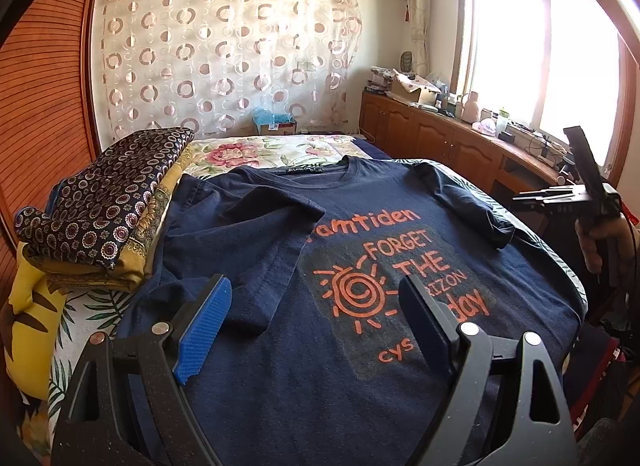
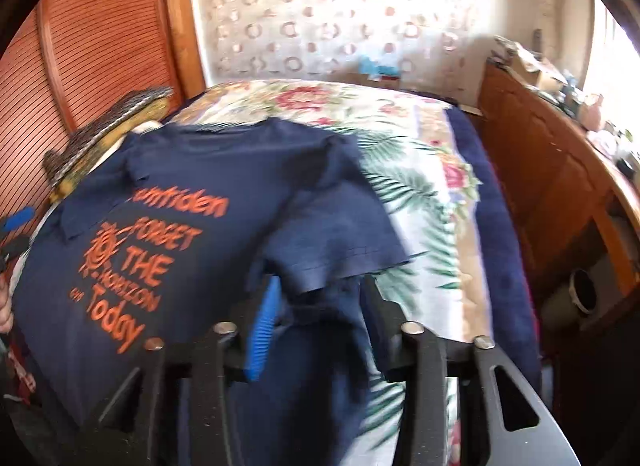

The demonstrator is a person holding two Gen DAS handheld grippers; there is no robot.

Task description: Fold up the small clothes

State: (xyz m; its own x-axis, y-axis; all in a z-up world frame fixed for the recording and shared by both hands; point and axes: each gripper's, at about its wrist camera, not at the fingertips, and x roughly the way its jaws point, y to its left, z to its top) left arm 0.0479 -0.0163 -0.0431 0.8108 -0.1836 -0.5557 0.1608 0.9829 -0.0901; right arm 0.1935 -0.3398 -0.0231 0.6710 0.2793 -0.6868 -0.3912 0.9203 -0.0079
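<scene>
A navy T-shirt (image 1: 280, 266) with orange print lies face up on the bed, neck towards the far end. Its left sleeve (image 1: 276, 205) is folded in over the chest. My left gripper (image 1: 316, 318) hovers open over the shirt's lower part with nothing between its fingers. In the blurred right wrist view my right gripper (image 2: 320, 314) stands partly open at the shirt's right edge. The right sleeve (image 2: 340, 242) and bunched navy cloth lie loose between the blue pad (image 2: 262, 330) and the black finger; neither visibly presses on them.
A stack of folded patterned cloths (image 1: 104, 201) and a yellow pillow (image 1: 32, 306) sit at the bed's left side. The floral bedspread (image 2: 432, 193) is bare to the shirt's right. A wooden cabinet (image 1: 440, 133) with clutter runs along the window wall.
</scene>
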